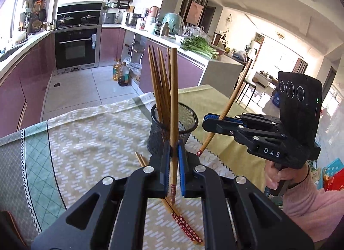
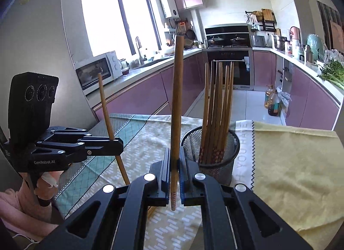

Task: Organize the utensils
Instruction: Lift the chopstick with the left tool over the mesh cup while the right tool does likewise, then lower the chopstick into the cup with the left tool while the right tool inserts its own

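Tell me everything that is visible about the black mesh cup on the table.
The black mesh cup is a round holder of fine wire mesh with a solid rim, see-through, standing upright on the patterned tablecloth. It holds a bundle of wooden chopsticks, thin ends up, red patterned ends at the bottom, leaning against the rim. Neither tool touches it; each holds a single chopstick nearby.

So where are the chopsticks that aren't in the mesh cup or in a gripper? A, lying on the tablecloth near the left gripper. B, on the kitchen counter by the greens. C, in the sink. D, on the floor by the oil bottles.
A: the left wrist view shows two loose chopsticks lying flat on the tablecloth, running under the left gripper, which is clamped on a chopstick.
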`<state>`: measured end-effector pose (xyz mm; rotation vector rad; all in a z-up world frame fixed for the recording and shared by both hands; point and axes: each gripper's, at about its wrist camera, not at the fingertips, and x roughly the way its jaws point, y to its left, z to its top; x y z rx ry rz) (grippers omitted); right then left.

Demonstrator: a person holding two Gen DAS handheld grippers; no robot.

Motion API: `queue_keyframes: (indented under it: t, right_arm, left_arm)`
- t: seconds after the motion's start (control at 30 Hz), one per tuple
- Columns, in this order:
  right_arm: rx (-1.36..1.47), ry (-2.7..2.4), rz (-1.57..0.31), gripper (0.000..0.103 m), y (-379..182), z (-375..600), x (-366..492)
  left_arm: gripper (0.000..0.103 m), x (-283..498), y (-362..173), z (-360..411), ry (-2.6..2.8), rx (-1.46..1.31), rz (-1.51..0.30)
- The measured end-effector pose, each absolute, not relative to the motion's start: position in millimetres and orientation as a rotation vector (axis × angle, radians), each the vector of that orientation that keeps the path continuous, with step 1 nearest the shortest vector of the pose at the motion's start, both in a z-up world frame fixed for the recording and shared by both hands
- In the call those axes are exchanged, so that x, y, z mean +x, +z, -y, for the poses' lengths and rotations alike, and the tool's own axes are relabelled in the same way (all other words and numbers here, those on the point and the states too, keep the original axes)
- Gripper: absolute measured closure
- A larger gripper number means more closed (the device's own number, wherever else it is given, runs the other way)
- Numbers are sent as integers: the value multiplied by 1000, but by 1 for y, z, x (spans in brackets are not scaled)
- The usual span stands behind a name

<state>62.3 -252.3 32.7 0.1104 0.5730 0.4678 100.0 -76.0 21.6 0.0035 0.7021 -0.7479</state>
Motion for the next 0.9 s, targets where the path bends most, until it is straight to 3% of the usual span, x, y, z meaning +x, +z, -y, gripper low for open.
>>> queue_keyframes:
  t: [0.9]
  right_arm:
    - [45,415,-407,97,99,267,74]
  left_arm:
    - [96,125,98,109,-764,-28,-496]
